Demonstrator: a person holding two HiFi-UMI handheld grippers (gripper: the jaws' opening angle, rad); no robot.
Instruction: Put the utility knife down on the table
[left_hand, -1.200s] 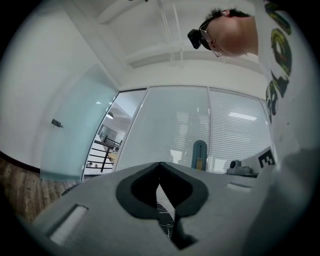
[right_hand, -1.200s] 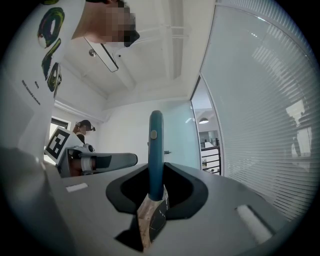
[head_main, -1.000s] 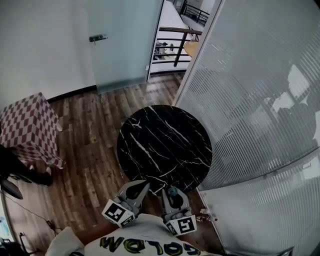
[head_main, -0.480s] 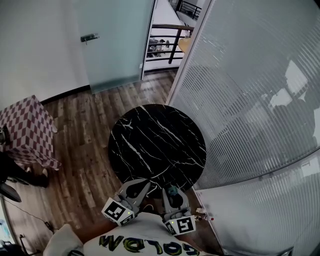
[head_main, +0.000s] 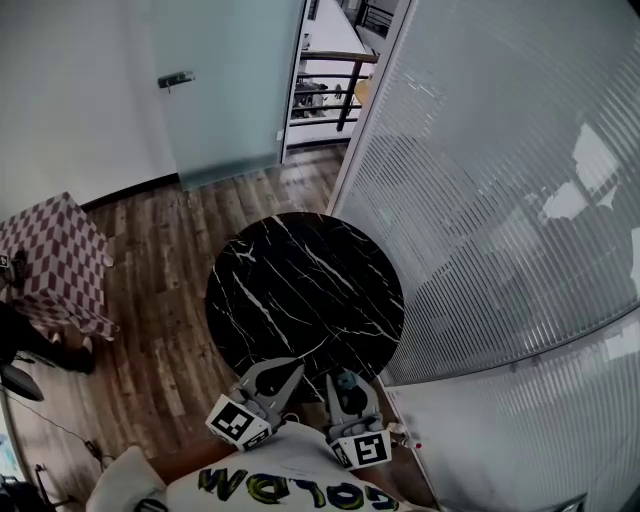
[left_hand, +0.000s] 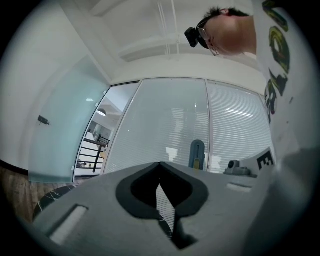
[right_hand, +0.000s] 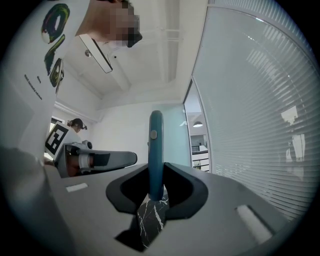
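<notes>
Room: wood floor (head_main: 160, 330); striped glass wall (head_main: 500, 200) on the right gripper's side; glass door (head_main: 225, 90) far ahead of both grippers.
Table (head_main: 300, 290): round, black marble with white veins; just ahead of and below both grippers' tips.
Right gripper (right_hand: 156, 169): jaws clamped on the knife, pointing about level toward the table.
Knife (right_hand: 155, 135): teal utility knife, its lower end pinched between the right jaws, the rest standing up out of them; held in the air by the table's near edge, not lying on it.
Left gripper (left_hand: 160, 164): jaws closed tip to tip, nothing between them; beside the right gripper on its left, not touching it.
Checked box (head_main: 50, 260): on the floor, well off to the left gripper's left.
Person: printed white shirt (head_main: 280, 480) right behind both grippers.
</notes>
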